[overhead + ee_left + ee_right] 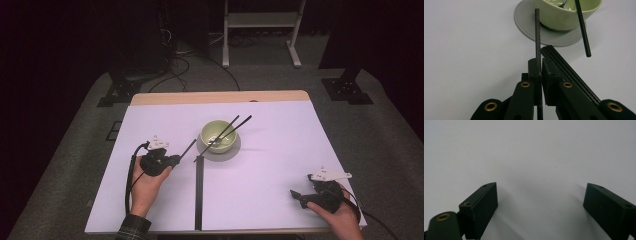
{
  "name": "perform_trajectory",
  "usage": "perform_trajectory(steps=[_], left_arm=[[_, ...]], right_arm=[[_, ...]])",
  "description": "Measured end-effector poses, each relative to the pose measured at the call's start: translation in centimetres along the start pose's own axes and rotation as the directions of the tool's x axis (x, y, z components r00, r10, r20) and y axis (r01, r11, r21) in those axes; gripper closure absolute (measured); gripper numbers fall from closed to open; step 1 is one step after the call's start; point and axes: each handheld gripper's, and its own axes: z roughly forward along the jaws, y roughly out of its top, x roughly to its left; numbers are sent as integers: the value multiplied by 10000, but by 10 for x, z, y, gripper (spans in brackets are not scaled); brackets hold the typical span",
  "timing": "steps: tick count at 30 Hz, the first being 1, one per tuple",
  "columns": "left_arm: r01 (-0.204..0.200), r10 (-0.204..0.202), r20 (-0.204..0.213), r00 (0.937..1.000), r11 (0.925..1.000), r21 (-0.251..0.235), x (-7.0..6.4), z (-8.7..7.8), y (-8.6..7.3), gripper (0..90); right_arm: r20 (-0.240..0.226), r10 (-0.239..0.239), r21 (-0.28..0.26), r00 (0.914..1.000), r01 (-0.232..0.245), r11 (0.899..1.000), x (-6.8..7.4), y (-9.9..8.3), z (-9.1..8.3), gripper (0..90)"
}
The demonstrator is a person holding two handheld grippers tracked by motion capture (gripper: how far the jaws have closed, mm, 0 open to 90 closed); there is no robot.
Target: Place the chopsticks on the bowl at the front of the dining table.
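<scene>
Here the left gripper (539,65) pinches one thin black chopstick (537,37) between its jaws, the stick's tip reaching the flat grey saucer (524,17) under the pale green ceramic bowl (564,17). Two more black chopsticks (235,126) lean in that bowl. The right gripper (541,202) rests well apart on the white table (529,150), jaws spread wide.

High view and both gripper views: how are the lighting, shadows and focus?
High view: the white table is evenly lit and the room behind is nearly black. Left gripper view: the jaws of the left gripper, shut on a black chopstick, are sharp, the green bowl slightly soft. Right gripper view: the right gripper has open jaws that cast soft shadows on the table.
</scene>
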Motion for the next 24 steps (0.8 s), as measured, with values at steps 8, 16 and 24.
perform_trajectory(steps=[8, 16, 24], left_arm=[[-88, 89, 105, 9999, 9999, -96, -2, 0, 14, 865], [-181, 183, 210, 9996, 9997, -139, -5, 2, 30, 866], [-338, 342, 318, 9989, 9994, -119, -7, 8, 44, 865]], right_arm=[[-3, 3, 0, 10000, -3, 10000, 0, 0, 0, 106], [1, 2, 0, 10000, -2, 10000, 0, 0, 0, 106], [-2, 3, 3, 10000, -3, 10000, 0, 0, 0, 106]])
